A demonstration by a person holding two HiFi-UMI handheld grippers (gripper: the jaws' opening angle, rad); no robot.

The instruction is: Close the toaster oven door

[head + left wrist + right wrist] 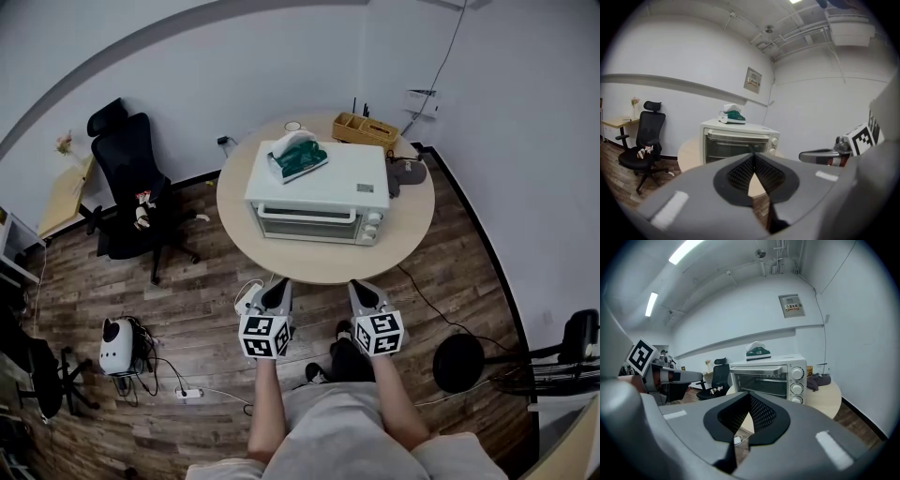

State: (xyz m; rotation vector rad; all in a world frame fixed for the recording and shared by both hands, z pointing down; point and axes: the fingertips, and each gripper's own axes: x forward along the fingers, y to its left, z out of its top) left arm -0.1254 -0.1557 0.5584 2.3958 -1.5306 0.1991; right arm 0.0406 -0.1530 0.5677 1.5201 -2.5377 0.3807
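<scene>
L gripper (753, 155), R gripper (749, 394): closed, empty

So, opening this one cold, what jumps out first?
The white oven sits in the middle of the round table, with a green-and-white pack lying on its top. The left gripper and right gripper are held side by side just short of the table's near edge, both shut and empty. A black chair stands left of the table.

Wall panel (791, 305) print illegibly small; person (337, 431) partly beyond bottom edge
</scene>
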